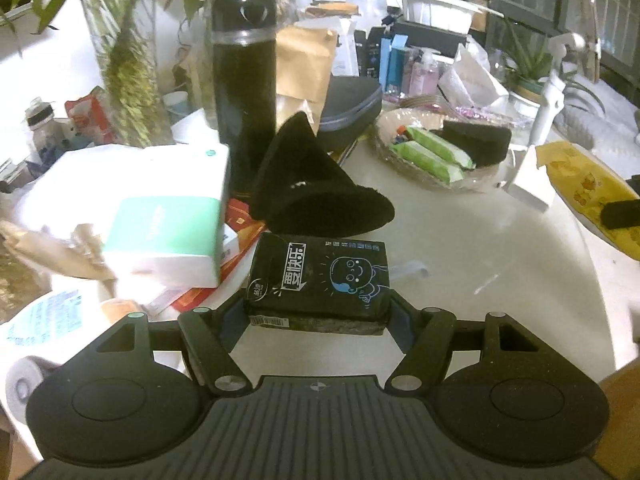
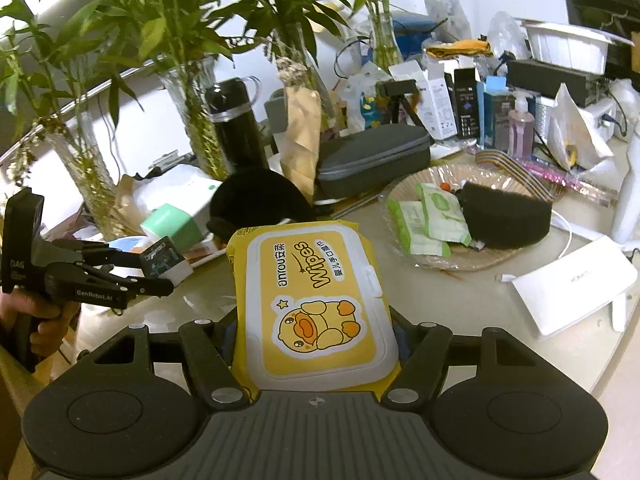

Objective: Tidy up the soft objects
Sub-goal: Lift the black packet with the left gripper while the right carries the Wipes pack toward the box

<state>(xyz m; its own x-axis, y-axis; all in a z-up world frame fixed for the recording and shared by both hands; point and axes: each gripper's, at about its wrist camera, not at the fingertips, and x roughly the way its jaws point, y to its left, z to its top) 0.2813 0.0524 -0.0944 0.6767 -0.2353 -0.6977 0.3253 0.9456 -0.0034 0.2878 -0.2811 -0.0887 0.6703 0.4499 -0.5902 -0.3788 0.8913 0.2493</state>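
My left gripper is shut on a black tissue pack with a blue cartoon print, held above the white table. The right wrist view shows that left gripper at far left, a hand on its handle, the black pack between its fingers. My right gripper is shut on a yellow wipes pack with a duck picture, also off the table. A shallow basket at the right holds green packets and a black sponge. A black fleece cloth lies beyond the tissue pack.
A black flask, a green and white tissue box, a grey zip case and glass vases of bamboo crowd the back and left. A white box sits at right. Bottles and cartons line the far edge.
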